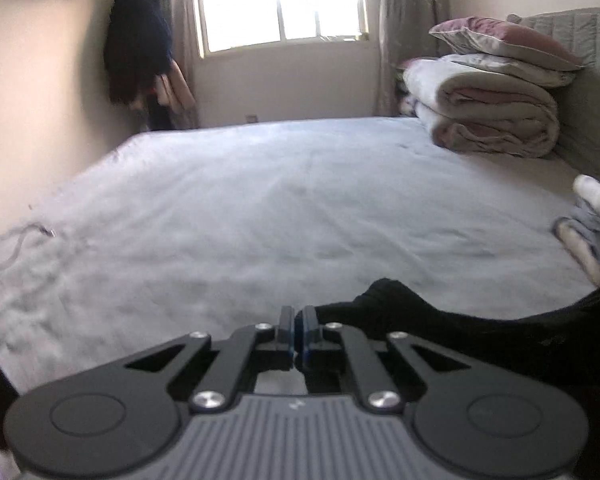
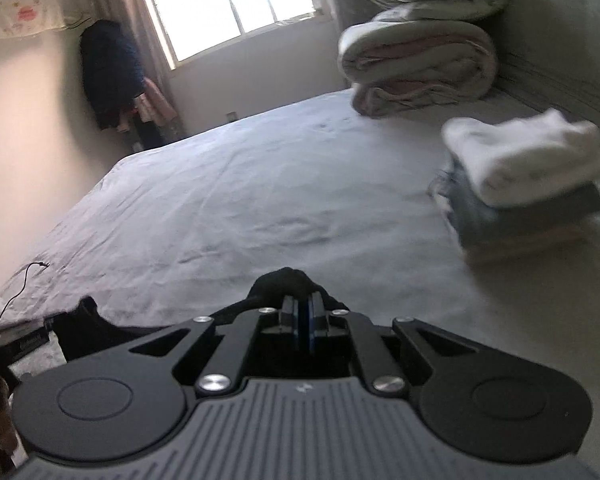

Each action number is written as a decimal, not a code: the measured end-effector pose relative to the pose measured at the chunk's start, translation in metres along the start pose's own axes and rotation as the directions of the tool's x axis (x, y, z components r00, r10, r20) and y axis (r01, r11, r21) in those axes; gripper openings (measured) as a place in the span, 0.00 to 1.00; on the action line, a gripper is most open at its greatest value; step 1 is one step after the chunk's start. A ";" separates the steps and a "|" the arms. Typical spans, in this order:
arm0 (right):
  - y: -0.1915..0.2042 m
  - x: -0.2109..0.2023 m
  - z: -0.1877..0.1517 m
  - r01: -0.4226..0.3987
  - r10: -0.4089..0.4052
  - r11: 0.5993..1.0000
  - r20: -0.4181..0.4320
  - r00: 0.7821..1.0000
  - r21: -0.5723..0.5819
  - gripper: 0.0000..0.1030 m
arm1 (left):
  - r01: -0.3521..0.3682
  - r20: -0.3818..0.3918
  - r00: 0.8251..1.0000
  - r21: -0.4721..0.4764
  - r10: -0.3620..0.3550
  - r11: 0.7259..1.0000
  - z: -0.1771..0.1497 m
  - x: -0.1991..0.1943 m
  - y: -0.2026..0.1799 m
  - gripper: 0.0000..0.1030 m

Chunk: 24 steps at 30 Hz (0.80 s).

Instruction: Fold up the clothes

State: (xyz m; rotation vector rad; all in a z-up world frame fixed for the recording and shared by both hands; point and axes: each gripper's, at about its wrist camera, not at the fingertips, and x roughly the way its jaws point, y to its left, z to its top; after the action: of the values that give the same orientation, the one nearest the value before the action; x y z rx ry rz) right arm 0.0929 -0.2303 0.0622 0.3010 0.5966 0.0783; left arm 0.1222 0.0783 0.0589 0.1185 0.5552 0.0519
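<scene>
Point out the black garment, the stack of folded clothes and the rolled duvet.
black garment (image 1: 480, 332): left wrist view, bunched fabric right of the fingers.
stack of folded clothes (image 2: 524, 160): right wrist view, white top item.
rolled duvet (image 2: 420, 60): right wrist view, outer roll.

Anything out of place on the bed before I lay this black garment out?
A thin loose cable lies on the near-left corner of the bed, where the black garment might spread. Otherwise nothing stands out; the folded stack sits tidy at right.

The right gripper pinches a black garment above the bed; folded clothes sit stacked at right.
</scene>
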 end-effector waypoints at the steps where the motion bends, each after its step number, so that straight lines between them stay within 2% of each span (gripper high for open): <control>1: 0.002 0.009 0.004 -0.004 0.004 1.000 -0.001 1.000 -0.004 0.06 | -0.018 0.007 1.000 0.015 0.017 1.000 0.007 0.008 0.000 0.03; 8: 0.011 0.070 0.026 -0.019 0.019 1.000 -0.007 1.000 -0.019 0.06 | -0.085 0.015 0.996 0.026 0.084 0.996 0.035 0.061 0.001 0.03; 13: 0.010 0.104 0.034 0.002 -0.002 1.000 -0.006 1.000 -0.028 0.06 | -0.136 0.006 0.991 0.030 0.135 0.990 0.036 0.097 -0.005 0.03; 20: 0.011 0.143 0.040 0.037 -0.037 0.997 -0.009 0.999 -0.063 0.06 | -0.170 -0.005 0.985 0.036 0.170 0.985 0.030 0.135 -0.026 0.04; 22: 0.011 0.148 0.039 0.046 -0.047 0.996 -0.015 0.999 -0.080 0.07 | -0.172 -0.014 0.985 0.033 0.172 0.985 0.026 0.141 -0.032 0.05; 24: 0.009 0.150 0.036 0.047 -0.050 0.996 -0.032 0.998 -0.076 0.12 | -0.163 -0.031 0.986 0.009 0.163 0.987 0.022 0.144 -0.034 0.09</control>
State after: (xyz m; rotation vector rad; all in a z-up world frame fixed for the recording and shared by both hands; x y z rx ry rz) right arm 0.2376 -0.2071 0.0122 0.2120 0.6328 0.0593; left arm 0.2566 0.0541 -0.0017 0.1691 0.5768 0.2114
